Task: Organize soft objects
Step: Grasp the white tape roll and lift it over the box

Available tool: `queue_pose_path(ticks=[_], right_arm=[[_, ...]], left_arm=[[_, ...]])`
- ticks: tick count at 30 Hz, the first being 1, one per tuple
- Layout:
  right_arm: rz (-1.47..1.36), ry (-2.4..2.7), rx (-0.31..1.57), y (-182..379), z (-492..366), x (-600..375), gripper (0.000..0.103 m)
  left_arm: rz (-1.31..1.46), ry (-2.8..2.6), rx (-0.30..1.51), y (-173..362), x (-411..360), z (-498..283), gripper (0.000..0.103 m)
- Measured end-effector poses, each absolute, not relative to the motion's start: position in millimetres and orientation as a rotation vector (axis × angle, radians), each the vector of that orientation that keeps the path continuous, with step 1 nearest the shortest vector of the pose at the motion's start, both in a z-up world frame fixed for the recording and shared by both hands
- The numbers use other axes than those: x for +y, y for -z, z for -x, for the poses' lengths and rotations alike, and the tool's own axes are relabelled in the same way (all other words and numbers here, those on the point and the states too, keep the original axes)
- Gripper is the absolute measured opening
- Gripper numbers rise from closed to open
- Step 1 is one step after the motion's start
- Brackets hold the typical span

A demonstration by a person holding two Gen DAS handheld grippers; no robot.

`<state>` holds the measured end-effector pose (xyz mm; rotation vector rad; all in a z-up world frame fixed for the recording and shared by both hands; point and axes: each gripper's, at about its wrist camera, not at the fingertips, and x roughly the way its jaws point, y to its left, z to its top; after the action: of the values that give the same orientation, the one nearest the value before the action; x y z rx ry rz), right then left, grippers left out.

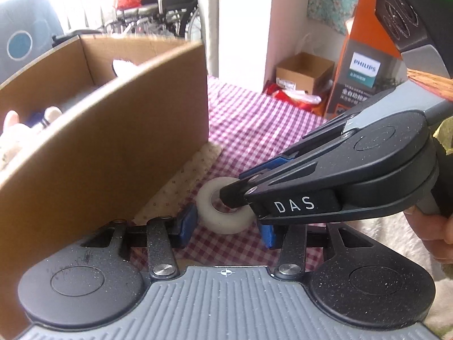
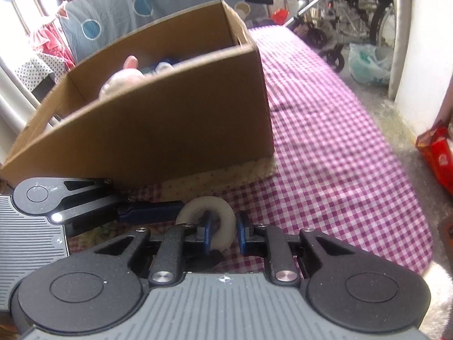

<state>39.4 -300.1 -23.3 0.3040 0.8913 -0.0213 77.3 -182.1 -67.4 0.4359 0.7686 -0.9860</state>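
Observation:
A white tape roll (image 1: 223, 212) stands tilted over the checked tablecloth (image 2: 325, 155), just in front of the cardboard box (image 1: 113, 141). My left gripper (image 1: 226, 229) is shut on it, with the blue pads against its outer sides. My right gripper (image 2: 225, 233) reaches in from the right. One of its fingers is in the roll's hole and the other is outside, so the jaws straddle the roll's wall (image 2: 226, 235). A thin gap still shows at the outer pad. Plush toys (image 2: 121, 82) lie inside the box (image 2: 170, 130).
A beige patterned cloth (image 2: 226, 175) pokes out from under the box. The table's rounded right edge drops to the floor, where there are a plastic bag (image 2: 368, 62) and a red pack (image 2: 437, 155). Wheelchairs (image 2: 354, 0) stand behind. A Philips carton (image 1: 365, 65) and a small box (image 1: 304, 70) sit beyond the table.

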Motion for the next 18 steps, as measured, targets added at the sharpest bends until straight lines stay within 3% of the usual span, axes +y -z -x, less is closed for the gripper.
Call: queue_pose_path(ticks=[11,18], right_arm=[[-0.141,-0.133,0.656,-74.6,-50.5,-264.9,0.020],[-0.063,-0.273,0.734,-91.4,-128.8,-247.4,0.020]], left_arm=[[-0.418,0.843,0.534,-19.7,-145.6,-72.2,0.046],[-0.361,0.737,0.534,-39.7,-127.6,-117.6,0.046]])
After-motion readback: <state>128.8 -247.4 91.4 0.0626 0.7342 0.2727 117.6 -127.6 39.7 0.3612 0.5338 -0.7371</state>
